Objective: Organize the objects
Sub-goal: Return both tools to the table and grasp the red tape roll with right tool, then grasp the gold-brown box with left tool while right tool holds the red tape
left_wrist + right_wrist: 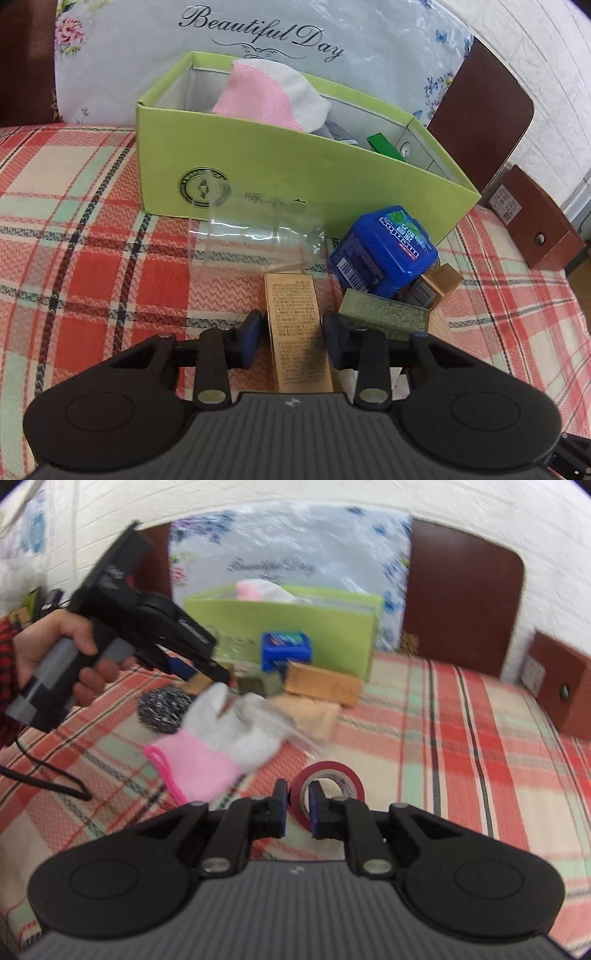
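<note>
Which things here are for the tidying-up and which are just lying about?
For tidying:
- green box
- tan carton, between the left tongs
- red tape roll, nipped by the right tongs
- blue tub
- pink and white glove
- steel scourer
- clear plastic cup

Just lying about:
- flowery pillow
- checked bedcover
- brown headboard

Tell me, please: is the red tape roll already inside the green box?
No, the red tape roll is outside the green box, near the plaid cover, with the right gripper shut on its wall.
</note>
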### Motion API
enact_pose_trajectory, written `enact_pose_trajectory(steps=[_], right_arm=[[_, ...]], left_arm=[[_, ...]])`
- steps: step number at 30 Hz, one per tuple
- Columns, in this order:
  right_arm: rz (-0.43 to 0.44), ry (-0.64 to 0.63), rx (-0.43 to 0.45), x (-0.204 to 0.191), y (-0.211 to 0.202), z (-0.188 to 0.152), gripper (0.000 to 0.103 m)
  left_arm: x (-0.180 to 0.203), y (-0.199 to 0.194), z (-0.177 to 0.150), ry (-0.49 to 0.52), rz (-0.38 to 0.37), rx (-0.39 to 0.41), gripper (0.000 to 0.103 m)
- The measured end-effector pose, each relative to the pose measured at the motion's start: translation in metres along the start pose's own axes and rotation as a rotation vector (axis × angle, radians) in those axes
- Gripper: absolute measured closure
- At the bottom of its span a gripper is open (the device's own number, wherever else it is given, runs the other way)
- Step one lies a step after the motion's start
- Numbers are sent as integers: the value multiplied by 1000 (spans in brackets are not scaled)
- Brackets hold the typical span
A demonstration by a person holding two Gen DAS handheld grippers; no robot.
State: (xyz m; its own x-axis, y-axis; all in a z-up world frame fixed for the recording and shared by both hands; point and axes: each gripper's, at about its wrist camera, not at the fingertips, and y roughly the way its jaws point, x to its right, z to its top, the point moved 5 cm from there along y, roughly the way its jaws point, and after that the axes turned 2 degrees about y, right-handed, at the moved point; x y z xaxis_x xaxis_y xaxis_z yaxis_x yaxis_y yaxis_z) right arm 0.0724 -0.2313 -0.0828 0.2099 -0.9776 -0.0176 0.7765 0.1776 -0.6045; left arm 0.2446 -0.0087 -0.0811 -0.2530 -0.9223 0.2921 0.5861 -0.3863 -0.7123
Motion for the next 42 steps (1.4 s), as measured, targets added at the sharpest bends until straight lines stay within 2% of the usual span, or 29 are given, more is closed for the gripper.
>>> enact_pose_trajectory(steps=[3, 4, 9, 12, 15, 16, 17, 19, 21, 22, 23, 24, 27, 29, 33, 36, 37, 38, 39, 42], right_arm=[[-1, 80, 21, 10, -5, -2, 75], [-7, 94, 27, 14, -6, -3, 66], [-27, 98, 32, 24, -5, -4, 56], [-20, 107, 12, 24, -1, -7, 53], [-20, 91, -13, 18, 6, -10, 53], [-21, 86, -17, 16, 8, -10, 53], [-21, 82, -20, 15, 9, -10, 53], [-29, 66, -24, 12, 10, -11, 51], [-43, 57, -21, 11, 9, -11, 50], [-45, 59, -23, 11, 8, -12, 49], [-45, 63, -27, 12, 8, -12, 49], [-47, 67, -31, 13, 8, -13, 49], [-52, 72, -40, 14, 11, -14, 49], [-53, 68, -36, 13, 12, -13, 49], [-54, 56, -33, 12, 17, -9, 49], [-49, 61, -33, 12, 21, -9, 49], [-50, 59, -32, 12, 22, -9, 50], [-49, 57, -32, 12, 23, -9, 54], [-50, 54, -31, 11, 23, -8, 57], [-50, 45, -40, 11, 22, -7, 57]], left_arm=[[-12, -19, -5, 4, 20, 17, 69], [-18, -27, -8, -2, 25, 25, 69], [-48, -61, -34, -15, 103, 27, 69], [-55, -71, -56, -20, 107, 5, 69], [-55, -76, -66, -16, 127, 30, 58], [-55, -76, -66, -12, 141, 44, 43], [-54, -75, -67, -11, 165, 51, 37], [-52, -71, -65, 6, 202, 59, 37], [-50, -68, -65, 20, 204, 61, 38], [-48, -66, -64, 36, 207, 59, 46], [-46, -66, -64, 55, 209, 55, 60], [-43, -66, -64, 71, 202, 48, 64], [-40, -70, -68, 70, 190, 47, 65], [-39, -71, -73, 69, 197, 47, 51], [-37, -72, -78, 79, 211, 63, 50], [-36, -71, -77, 77, 225, 62, 57], [-35, -70, -76, 84, 232, 60, 68], [-34, -70, -76, 88, 236, 59, 71], [-33, -71, -75, 87, 235, 57, 71], [-28, -77, -74, 80, 192, 62, 71]])
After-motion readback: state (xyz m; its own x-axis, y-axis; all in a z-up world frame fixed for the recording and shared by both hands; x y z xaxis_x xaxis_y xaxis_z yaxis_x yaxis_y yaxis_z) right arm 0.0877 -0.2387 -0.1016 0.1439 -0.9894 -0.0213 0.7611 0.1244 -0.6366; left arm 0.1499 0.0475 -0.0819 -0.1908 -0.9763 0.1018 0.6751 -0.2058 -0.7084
